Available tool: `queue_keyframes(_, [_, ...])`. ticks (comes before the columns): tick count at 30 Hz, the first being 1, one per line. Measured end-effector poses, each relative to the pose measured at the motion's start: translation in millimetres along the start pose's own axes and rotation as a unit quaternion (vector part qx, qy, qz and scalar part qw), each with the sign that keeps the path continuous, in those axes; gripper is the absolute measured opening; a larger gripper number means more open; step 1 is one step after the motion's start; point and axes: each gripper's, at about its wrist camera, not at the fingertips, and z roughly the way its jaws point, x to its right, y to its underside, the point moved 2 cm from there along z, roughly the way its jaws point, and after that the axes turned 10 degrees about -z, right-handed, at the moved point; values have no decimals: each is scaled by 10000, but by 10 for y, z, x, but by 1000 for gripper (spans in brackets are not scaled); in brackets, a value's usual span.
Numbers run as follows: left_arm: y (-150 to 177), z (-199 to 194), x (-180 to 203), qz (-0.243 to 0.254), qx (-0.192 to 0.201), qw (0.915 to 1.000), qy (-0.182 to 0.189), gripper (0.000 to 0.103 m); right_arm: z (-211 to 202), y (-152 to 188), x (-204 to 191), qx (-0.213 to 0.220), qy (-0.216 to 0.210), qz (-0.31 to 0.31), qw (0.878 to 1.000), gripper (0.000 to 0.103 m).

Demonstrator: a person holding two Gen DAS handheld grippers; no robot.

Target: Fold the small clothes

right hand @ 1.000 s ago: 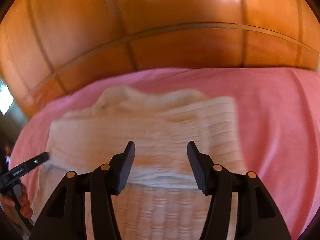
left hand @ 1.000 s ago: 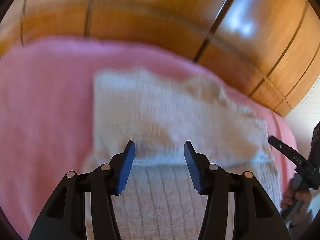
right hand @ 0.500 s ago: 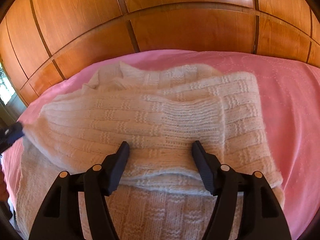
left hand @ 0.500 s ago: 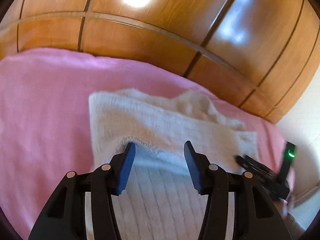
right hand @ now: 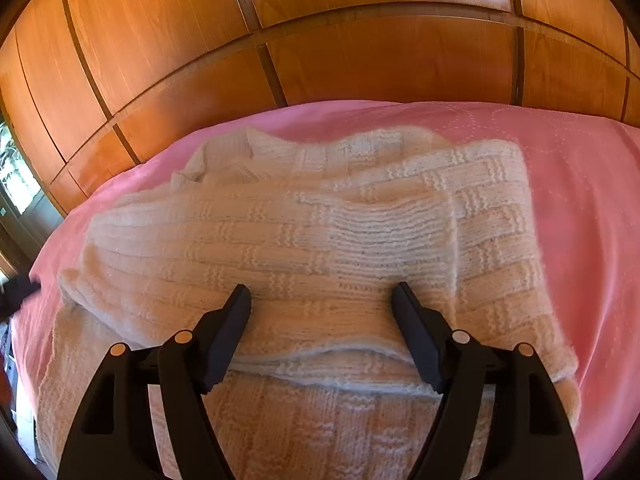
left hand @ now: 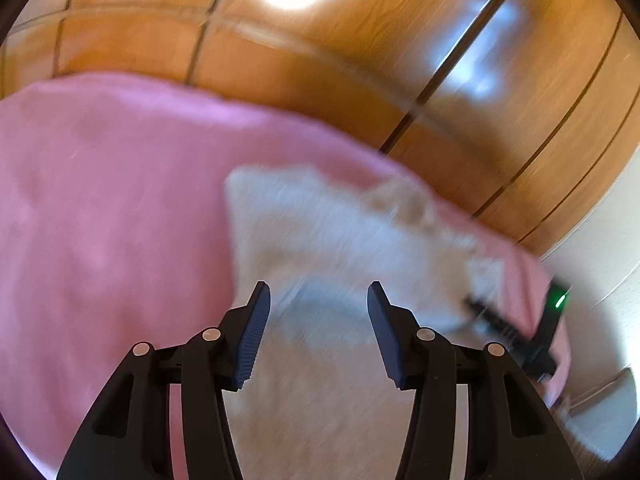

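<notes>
A cream knitted sweater [right hand: 304, 240] lies on a pink bedspread [right hand: 580, 184], with a sleeve folded across its body. It shows blurred in the left wrist view [left hand: 332, 248]. My right gripper [right hand: 321, 298] is open and empty, its fingers low over the near folded edge of the sweater. My left gripper [left hand: 319, 300] is open and empty above the sweater's near left part. The right gripper also shows at the right edge of the left wrist view [left hand: 516, 328], with a green light on it.
Glossy wooden wardrobe doors [right hand: 360, 40] stand right behind the bed. The pink bedspread [left hand: 100, 200] extends wide to the left of the sweater. A pale wall [left hand: 600, 272] is at the far right.
Both grippers have dropped lower and nearer the sweater over the last second. The left view has swung to the left and is blurred now. Both grippers stayed open.
</notes>
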Motion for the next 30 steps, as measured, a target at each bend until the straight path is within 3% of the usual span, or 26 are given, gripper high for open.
queue_keyframes(2, [-171,151,168,76,86,9998,131,49,-4,3,6,10,-36,18,10000,73])
queue_keyframes(4, [-252,449,251,295,-144,9995,36,49,0,1,27,21,-111,19,9999,73])
queue_keyframes(6, [-147,783,176,661,-518,9945,-621,49,-8,7,68,37,-202,78,9998,73])
queue_keyframes(7, [8,986,13,829,-855,9865,-1122,49,-10,8,77,46,-231,96,9997,73])
queue_keyframes(8, [112,1012,-80,911,-847,9865,-1062,50,-6,4,67,47,-233,84,9997,73])
queue_keyframes(9, [184,927,-120,1024,-581,9890,-900,50,-1,6,65,47,-238,77,9997,73])
queue_keyframes(14, [295,722,-187,849,-361,9897,-1091,50,25,-16,50,24,-236,40,9997,76])
queue_keyframes(20, [386,428,-36,713,-69,9857,-1528,50,8,-35,6,-13,-160,-28,9999,78])
queue_keyframes(21, [426,356,-2,721,-23,9848,-1583,50,1,-44,-14,-35,-136,-46,9999,79])
queue_keyframes(23, [503,194,39,682,22,9858,-1535,50,-52,-51,-75,-109,-121,-88,9998,92])
queue_keyframes(25, [598,49,64,677,85,9850,-1583,59,-147,-33,-142,-169,-51,-145,9997,98])
queue_keyframes(30, [806,-274,65,723,216,9841,-1607,59,-449,141,-120,-230,-58,42,9997,98])
